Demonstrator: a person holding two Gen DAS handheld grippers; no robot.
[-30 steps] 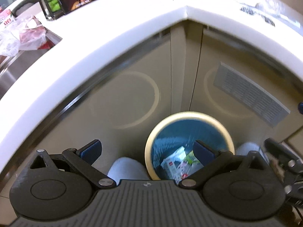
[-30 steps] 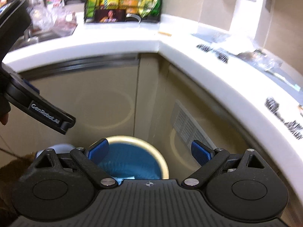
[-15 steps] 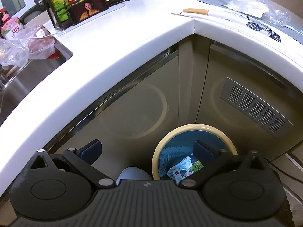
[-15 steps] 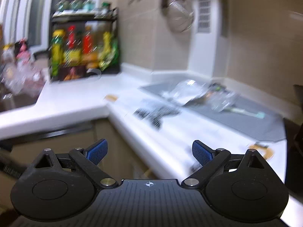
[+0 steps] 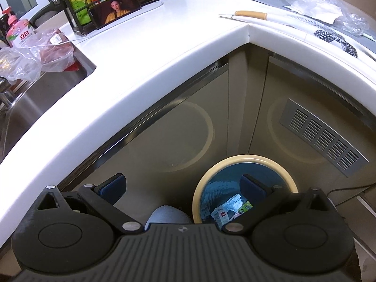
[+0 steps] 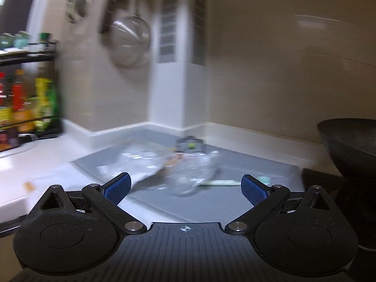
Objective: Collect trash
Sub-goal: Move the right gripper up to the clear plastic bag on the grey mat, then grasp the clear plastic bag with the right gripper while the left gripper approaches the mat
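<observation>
A round bin (image 5: pixel 244 158) with a cream rim and a blue liner stands on the floor below the counter corner. Several wrappers (image 5: pixel 229 208) lie inside it. My left gripper (image 5: pixel 182 185) hangs open above the floor beside the bin, its right finger over the bin's opening, nothing between the pads. In the right wrist view, crumpled clear plastic bags (image 6: pixel 178 166) lie on a grey mat (image 6: pixel 235 202) on the counter. My right gripper (image 6: pixel 185 185) is open and empty, level with the counter and pointed at those bags.
A white counter (image 5: pixel 145 54) wraps the corner, with a steel sink (image 5: pixel 42 89), bagged meat (image 5: pixel 52 52), a phone (image 5: pixel 115 9) and a bottle rack (image 6: pixel 25 98). A knife (image 5: pixel 277 18) lies near the corner. A dark wok (image 6: pixel 350 145) stands at the right. A strainer (image 6: pixel 130 43) hangs on the wall.
My right gripper has swung up from the bin and turned right toward the plastic bags on the grey mat. My left gripper has risen a little over the bin and stays open.
</observation>
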